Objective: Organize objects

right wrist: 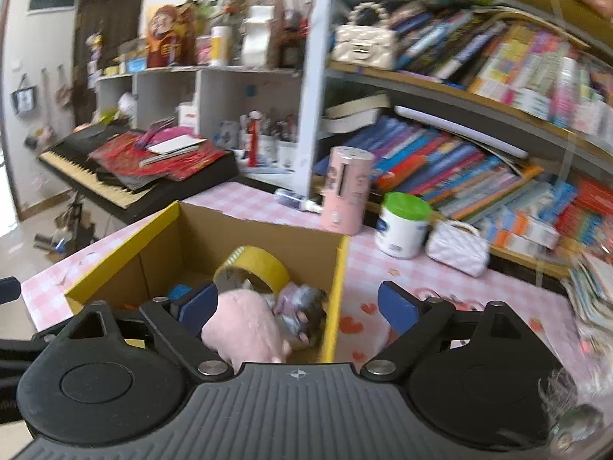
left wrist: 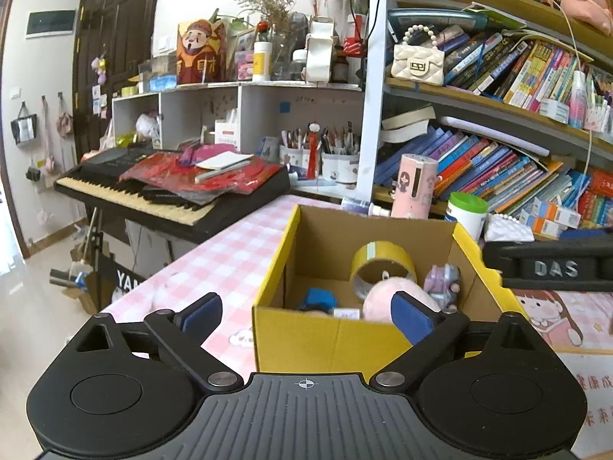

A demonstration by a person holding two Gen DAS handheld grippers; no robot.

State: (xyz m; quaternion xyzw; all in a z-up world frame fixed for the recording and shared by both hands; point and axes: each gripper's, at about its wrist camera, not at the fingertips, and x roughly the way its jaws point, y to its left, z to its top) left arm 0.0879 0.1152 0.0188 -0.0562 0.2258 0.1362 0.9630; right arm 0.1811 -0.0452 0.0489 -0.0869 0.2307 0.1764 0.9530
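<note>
From the left wrist view, most of the sorting looked done. The cardboard box (left wrist: pixel 337 329) sat in the lower middle of the frame on the pink checked table (left wrist: pixel 222 257), and inside it were a yellow tape roll (left wrist: pixel 383 264), a pink plush toy (left wrist: pixel 383 301), a small purple-grey figure (left wrist: pixel 442 281) and something blue (left wrist: pixel 317 299) in the near left corner. The left gripper (left wrist: pixel 308 316) had its jaws spread wide with nothing pinched; its right pad sat in front of the box's inside, the left one over the tablecloth. The other gripper crossed the right edge as a dark bar.

The right wrist view was blurrier but covered ground the first one didn't. The same box (right wrist: pixel 337 287) sat lower left, with the tape roll (right wrist: pixel 253 268), plush toy (right wrist: pixel 245 333) and figure (right wrist: pixel 300 308) in it. The right gripper (right wrist: pixel 297 308) was open too, gripping nothing, with the plush just beside its left pad, the box's right wall between the pads and its right pad over the table.

What this view added was the table to the right of the box: a white jar (right wrist: pixel 402 226) with a green lid and a little white quilted purse (right wrist: pixel 458 247) both sat out, plus a pink cylinder (right wrist: pixel 346 189) behind. My guess is those were what was left to put away, if they counted at all.
</note>
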